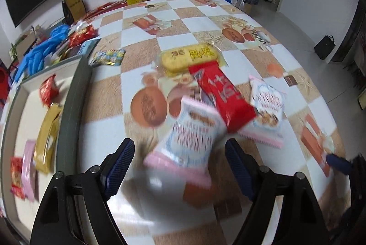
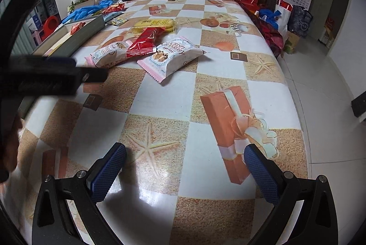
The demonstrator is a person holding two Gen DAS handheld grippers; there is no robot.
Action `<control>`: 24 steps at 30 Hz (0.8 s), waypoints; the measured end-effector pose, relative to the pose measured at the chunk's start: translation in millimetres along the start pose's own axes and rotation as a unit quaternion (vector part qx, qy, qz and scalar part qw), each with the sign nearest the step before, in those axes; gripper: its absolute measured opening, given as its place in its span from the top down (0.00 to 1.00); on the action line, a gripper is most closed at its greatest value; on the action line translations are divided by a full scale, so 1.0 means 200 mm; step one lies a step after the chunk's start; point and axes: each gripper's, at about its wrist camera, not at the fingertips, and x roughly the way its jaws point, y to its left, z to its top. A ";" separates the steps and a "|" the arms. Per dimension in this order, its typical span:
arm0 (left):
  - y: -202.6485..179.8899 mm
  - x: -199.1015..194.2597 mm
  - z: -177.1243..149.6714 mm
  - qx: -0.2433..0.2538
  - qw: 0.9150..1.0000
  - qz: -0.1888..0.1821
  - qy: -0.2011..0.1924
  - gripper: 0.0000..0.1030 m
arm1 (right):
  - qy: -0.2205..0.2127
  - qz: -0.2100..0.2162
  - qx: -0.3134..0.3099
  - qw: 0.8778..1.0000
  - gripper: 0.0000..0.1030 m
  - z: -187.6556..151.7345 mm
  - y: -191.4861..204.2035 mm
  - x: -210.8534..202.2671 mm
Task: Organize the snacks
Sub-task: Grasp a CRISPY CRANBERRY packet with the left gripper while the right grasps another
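- The left gripper has its jaws spread wide with nothing between the blue pads; it hangs low over the near end of a pink-and-white cookie packet, and motion blur hides whether they touch.
- A red packet lies across that packet and a second pink-and-white cookie packet to its right.
- Beyond the red one sits a yellow packet, and a small multicoloured packet lies near the tray's far corner.
- The grey tray, left of the pile, holds a gold packet, a pink one and small red ones.
- The right gripper is likewise wide open and empty, over the checked tablecloth, well apart from the snacks.
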 end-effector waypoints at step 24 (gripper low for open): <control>0.11 -0.25 -0.49 -0.035 0.997 -0.012 -0.068 0.58 | 0.011 0.052 0.200 0.978 0.00 0.19 -0.16 0.06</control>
